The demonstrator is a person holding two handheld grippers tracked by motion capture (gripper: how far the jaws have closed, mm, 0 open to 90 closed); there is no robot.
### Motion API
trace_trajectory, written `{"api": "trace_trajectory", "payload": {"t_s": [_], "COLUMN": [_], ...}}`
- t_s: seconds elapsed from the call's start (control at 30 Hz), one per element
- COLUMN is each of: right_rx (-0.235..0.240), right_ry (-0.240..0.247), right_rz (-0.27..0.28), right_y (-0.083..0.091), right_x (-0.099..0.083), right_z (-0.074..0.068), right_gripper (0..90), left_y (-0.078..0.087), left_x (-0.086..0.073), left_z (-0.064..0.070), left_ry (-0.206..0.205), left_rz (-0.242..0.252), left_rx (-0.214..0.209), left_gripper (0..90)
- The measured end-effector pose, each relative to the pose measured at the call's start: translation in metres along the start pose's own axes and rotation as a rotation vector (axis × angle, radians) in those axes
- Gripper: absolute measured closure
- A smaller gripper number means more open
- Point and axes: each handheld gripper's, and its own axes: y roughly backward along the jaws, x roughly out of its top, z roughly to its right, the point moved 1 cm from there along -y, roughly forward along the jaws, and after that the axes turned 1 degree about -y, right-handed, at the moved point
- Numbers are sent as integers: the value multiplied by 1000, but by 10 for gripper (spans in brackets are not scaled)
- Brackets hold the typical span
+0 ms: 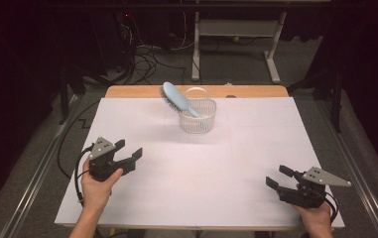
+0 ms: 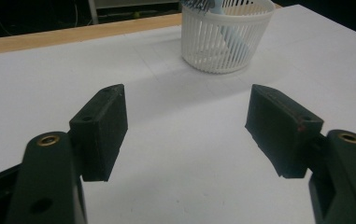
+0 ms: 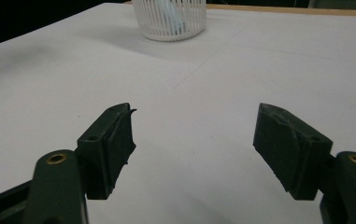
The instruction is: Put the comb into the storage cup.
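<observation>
Near edge: my left gripper (image 1: 128, 152) sits low over the white table (image 1: 256, 148), jaws spread wide w/ nothing between. Right gripper (image 1: 278, 177) same, jaws apart, empty, near the front right corner. Both well apart from the white basket (image 1: 198, 118) at the far centre. Blue hairbrush (image 1: 175, 97) stands tilted in it, handle down inside, bristle head leaning out over the left rim.

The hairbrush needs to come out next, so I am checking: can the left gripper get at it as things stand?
Probably yes. The left gripper is open, and bare table lies between it and the basket. The hairbrush leans out over the basket's rim with its head exposed.
</observation>
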Motion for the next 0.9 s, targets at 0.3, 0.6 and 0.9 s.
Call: {"api": "trace_trajectory", "payload": {"t_s": [0.3, 0.6, 0.9], "right_rx": [-1, -1, -1], "right_ry": [0, -1, -2], "right_rz": [0, 0, 0], "right_y": [0, 0, 0], "right_x": [0, 0, 0], "right_z": [0, 0, 0], "right_gripper": [292, 293, 293], "left_y": [1, 3, 3], "left_x": [-3, -6, -12], "left_z": [1, 1, 2], "left_ry": [-4, 2, -4], "left_rz": [0, -2, -11], "left_rx": [-2, 0, 8], "left_gripper": [302, 302, 302]}}
